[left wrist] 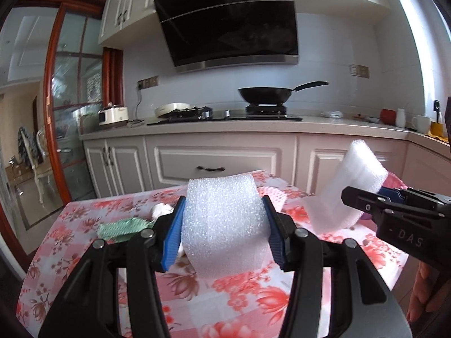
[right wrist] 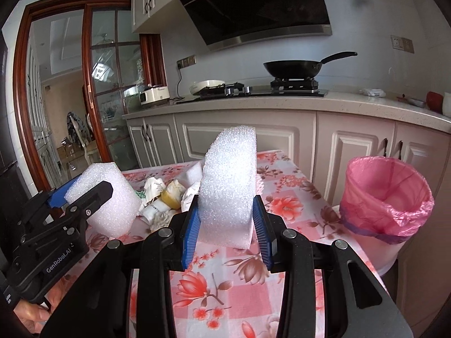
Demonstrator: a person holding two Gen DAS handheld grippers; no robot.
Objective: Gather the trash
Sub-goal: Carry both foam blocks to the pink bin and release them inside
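Note:
My left gripper [left wrist: 224, 225] is shut on a wide white foam sheet [left wrist: 222, 219], held above the floral table [left wrist: 245, 295]. My right gripper [right wrist: 225, 222] is shut on a narrower curved piece of white foam [right wrist: 228, 191]. In the left wrist view the right gripper [left wrist: 366, 201] shows at the right with its foam piece [left wrist: 346, 186]. The right wrist view shows the left gripper [right wrist: 84, 194] at the left with its foam sheet [right wrist: 110, 200]. Crumpled paper and wrappers [right wrist: 169, 197] lie on the table beyond. A bin with a pink bag [right wrist: 386, 200] stands open at the table's right.
A green cloth scrap [left wrist: 121, 226] and a white paper wad [left wrist: 162, 209] lie on the table's left part. Behind the table runs a kitchen counter [left wrist: 253, 126] with a wok [left wrist: 267, 95], a stove and a rice cooker [left wrist: 112, 115]. A glass door [right wrist: 70, 112] is at the left.

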